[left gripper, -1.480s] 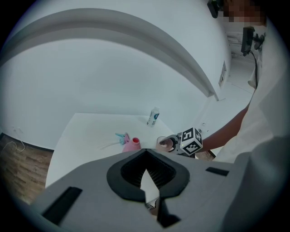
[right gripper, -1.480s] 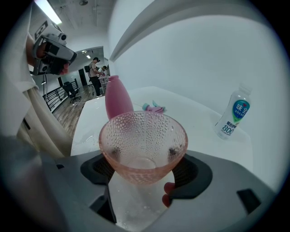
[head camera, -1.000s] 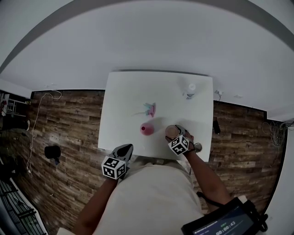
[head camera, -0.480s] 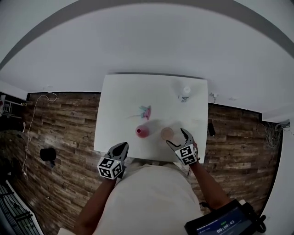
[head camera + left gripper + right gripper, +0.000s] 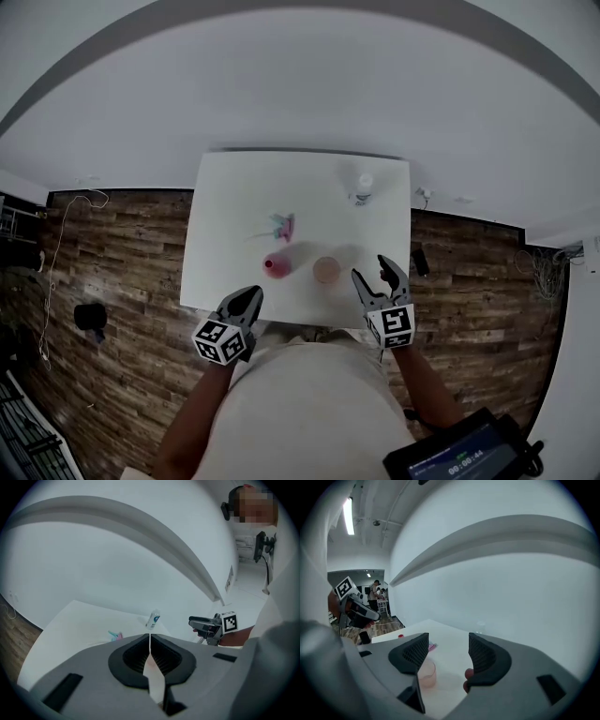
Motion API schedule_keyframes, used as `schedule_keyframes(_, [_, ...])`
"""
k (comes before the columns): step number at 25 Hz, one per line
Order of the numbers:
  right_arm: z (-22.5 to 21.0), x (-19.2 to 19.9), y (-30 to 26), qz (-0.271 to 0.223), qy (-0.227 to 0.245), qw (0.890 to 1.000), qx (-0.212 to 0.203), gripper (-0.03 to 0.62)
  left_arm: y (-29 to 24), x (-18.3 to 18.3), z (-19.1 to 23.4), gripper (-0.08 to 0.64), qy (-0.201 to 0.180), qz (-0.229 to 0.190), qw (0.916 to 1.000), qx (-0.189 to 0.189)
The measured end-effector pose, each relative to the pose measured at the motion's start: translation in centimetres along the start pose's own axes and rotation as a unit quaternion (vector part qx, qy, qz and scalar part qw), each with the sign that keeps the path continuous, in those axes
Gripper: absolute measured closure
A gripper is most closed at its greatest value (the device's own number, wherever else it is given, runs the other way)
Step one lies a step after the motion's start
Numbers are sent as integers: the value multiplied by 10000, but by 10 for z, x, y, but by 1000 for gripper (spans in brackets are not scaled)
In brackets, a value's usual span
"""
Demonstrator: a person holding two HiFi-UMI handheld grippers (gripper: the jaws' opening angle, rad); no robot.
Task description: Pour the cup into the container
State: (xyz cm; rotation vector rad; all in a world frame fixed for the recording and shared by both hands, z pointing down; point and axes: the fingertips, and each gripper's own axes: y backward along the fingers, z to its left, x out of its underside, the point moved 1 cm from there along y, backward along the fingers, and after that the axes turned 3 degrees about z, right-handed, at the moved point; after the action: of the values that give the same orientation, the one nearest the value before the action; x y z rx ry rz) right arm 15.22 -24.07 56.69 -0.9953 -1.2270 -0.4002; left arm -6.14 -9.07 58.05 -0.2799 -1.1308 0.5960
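Observation:
A clear cup (image 5: 326, 270) with a pinkish tint stands near the table's front edge, and a pink cup (image 5: 276, 265) stands just left of it. My right gripper (image 5: 374, 272) hovers to the right of the clear cup, apart from it. It is open, its jaws have just been closing, and nothing is between them. In the right gripper view the clear cup (image 5: 425, 674) shows low behind the left jaw of my right gripper (image 5: 447, 651). My left gripper (image 5: 249, 297) is shut and empty at the table's front edge, below the pink cup. Its jaws (image 5: 150, 644) meet.
A small white bottle (image 5: 362, 187) stands at the back right of the white table (image 5: 225, 206); the same bottle (image 5: 153, 619) shows in the left gripper view. A pink and teal item (image 5: 279, 225) lies mid-table. Wood floor surrounds the table, with a white wall behind.
My right gripper has let go of the clear cup, drawn back to the right and risen; its jaws stand narrower. The left gripper has shifted slightly.

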Motion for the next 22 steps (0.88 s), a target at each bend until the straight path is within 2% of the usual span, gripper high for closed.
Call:
schedule_keyframes(7, [10,-17,9,-100,223,9991,-333,319,9,-10,-22,549,116,-516,9985,-162])
schedule_keyframes(13, [22,-22,17,-50,375,9968,-698,319,19,-5,-36,549,96,-711,9969,-319])
schedule_keyframes(22, [36,-57,32,-416,471,9955,-705,319,37,-9,-37,549,141,-874,9951,-443])
